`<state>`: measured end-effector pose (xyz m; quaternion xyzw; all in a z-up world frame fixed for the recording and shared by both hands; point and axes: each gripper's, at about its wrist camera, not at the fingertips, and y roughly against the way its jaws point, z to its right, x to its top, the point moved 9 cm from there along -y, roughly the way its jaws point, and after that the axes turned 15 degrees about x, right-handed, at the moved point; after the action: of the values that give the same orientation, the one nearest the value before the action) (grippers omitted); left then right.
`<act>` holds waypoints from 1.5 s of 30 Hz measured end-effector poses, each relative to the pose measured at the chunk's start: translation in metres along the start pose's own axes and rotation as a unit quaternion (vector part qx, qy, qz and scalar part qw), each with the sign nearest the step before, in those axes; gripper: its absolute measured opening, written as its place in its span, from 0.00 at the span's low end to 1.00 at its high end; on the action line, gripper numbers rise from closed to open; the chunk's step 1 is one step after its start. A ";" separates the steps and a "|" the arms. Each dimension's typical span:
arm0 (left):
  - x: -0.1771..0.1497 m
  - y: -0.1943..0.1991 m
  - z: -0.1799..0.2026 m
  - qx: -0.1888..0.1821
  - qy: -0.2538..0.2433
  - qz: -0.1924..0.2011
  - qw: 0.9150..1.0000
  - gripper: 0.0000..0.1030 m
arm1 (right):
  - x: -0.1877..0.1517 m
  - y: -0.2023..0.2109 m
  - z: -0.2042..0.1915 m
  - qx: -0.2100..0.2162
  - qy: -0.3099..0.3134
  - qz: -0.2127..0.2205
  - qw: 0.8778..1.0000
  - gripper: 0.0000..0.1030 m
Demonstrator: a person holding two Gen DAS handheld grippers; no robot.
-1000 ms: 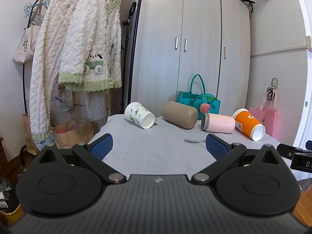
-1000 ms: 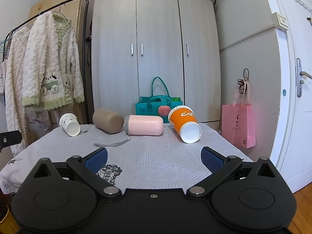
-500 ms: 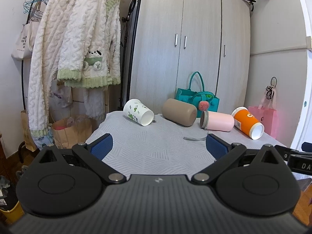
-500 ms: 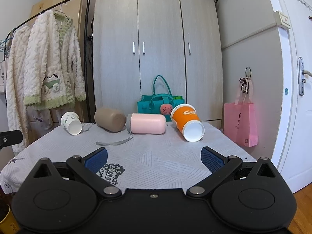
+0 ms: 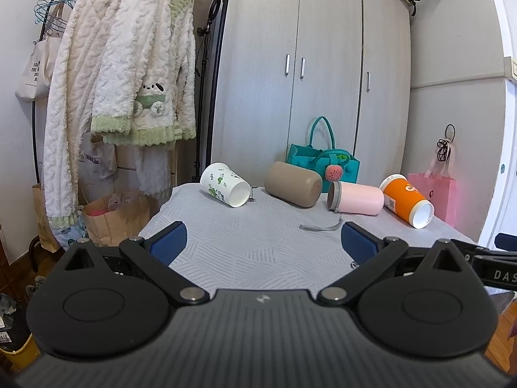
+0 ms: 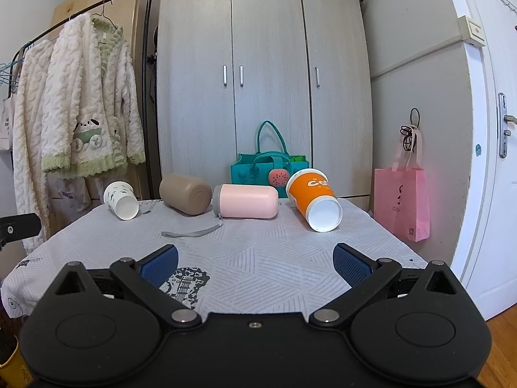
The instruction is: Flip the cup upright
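Nothing is upright yet: four cups lie on their sides along the counter's [image 6: 258, 258] far edge, white cup [image 5: 225, 184] leftmost, orange cup [image 6: 314, 199] rightmost. Left claw [image 5: 263, 242] and right claw [image 6: 255, 262] hover wide open, empty, near the front edge.

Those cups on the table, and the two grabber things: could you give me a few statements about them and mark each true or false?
1. The orange cup lies on its side with its open mouth toward the camera. True.
2. The pink bottle stands upright. False: it lies on its side, between the tan cup and the orange cup.
3. The left gripper is open and holds nothing. True.
4. The right gripper is shut on the white cup with green print. False: it is open, and that cup lies apart at the far left of the table.
5. A grey strap lies on the cloth in front of the pink bottle. True.
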<state>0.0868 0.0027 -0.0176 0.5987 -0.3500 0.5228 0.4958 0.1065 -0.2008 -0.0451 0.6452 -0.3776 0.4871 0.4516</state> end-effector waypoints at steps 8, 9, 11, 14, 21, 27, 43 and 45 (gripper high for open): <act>0.002 0.001 0.004 0.004 -0.017 -0.031 0.999 1.00 | 0.004 0.004 -0.005 0.007 0.008 -0.014 1.000 1.00; 0.004 0.001 0.006 0.004 -0.021 -0.034 0.999 1.00 | 0.006 0.006 -0.006 0.011 0.010 -0.018 1.000 1.00; 0.010 0.003 0.008 0.002 -0.025 -0.038 0.999 1.00 | 0.012 0.010 -0.009 0.027 0.016 -0.020 0.999 1.00; 0.020 0.005 0.012 -0.007 -0.027 -0.037 0.999 1.00 | 0.024 0.016 -0.010 0.039 0.024 -0.018 0.999 1.00; 0.040 0.009 0.022 -0.026 -0.031 -0.032 0.999 1.00 | 0.035 0.016 0.005 0.040 0.014 -0.033 0.999 1.00; 0.052 -0.002 0.032 -0.044 -0.030 -0.052 0.997 1.00 | 0.058 0.010 0.006 0.086 0.053 -0.039 0.994 1.00; 0.073 -0.076 0.111 -0.102 0.054 -0.159 0.981 1.00 | 0.114 -0.065 -0.010 0.280 0.229 -0.157 0.919 1.00; 0.067 -0.093 0.119 -0.100 0.059 -0.189 0.975 1.00 | 0.112 -0.081 -0.005 0.275 0.257 -0.171 0.911 0.99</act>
<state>0.2213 -0.0804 0.0309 0.5690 -0.2515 0.4166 0.6629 0.2074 -0.1764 0.0465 0.6511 0.0163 0.6362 0.4135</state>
